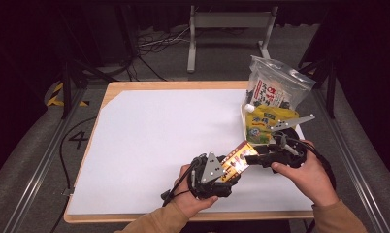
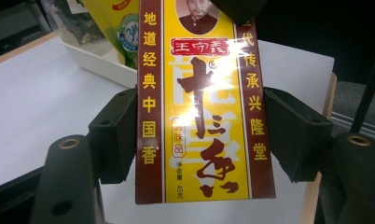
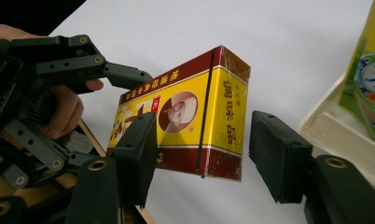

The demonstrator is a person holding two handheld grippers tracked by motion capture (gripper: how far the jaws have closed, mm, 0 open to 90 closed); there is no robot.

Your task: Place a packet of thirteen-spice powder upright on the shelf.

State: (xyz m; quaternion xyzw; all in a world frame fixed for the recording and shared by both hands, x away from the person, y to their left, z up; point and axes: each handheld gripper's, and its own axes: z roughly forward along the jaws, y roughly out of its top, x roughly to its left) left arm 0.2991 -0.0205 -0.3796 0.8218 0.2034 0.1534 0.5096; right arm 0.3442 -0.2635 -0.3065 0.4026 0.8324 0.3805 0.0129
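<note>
The left gripper [image 1: 221, 175] clamps the yellow and maroon box [image 1: 237, 160] between its pads, holding it above the white table [image 1: 159, 136]. At the box's far end, the right gripper [image 1: 253, 158] stands open, its pads [image 3: 276, 154] clear of the box. Just beyond sits the white tray [image 1: 243, 119] of packets.

From above our side we look forward and down over the white-topped wooden table [image 1: 149, 141]. Each gripper camera sits close, facing the glossy yellow-and-maroon cardboard box [image 2: 202, 102] from opposite ends, which both share.
</note>
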